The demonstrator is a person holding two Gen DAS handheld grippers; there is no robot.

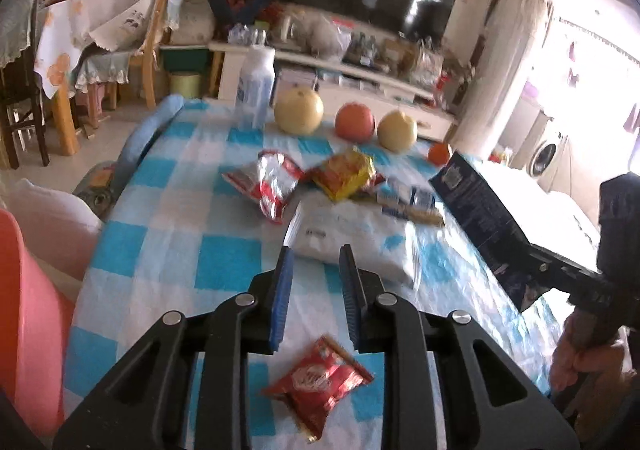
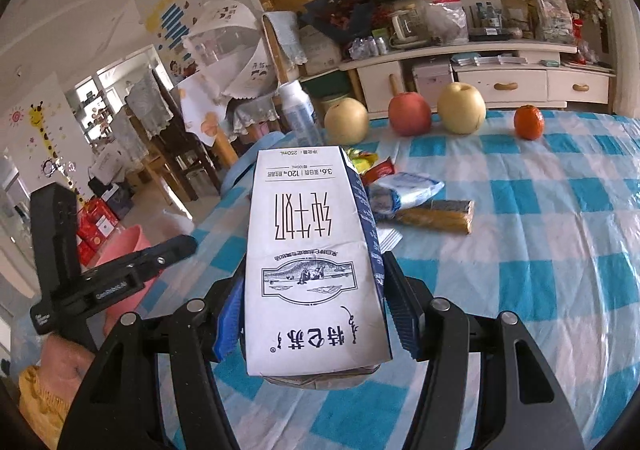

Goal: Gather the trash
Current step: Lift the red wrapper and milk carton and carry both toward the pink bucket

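Pinching the milk carton (image 2: pixel 316 270) lengthwise between its pads, the right gripper (image 2: pixel 316 314) holds it above the checked tablecloth (image 2: pixel 540 234), the pink bin (image 2: pixel 124 250) lying off to its left, nearer the left gripper (image 1: pixel 316 290), whose jaws stand narrowed, empty.
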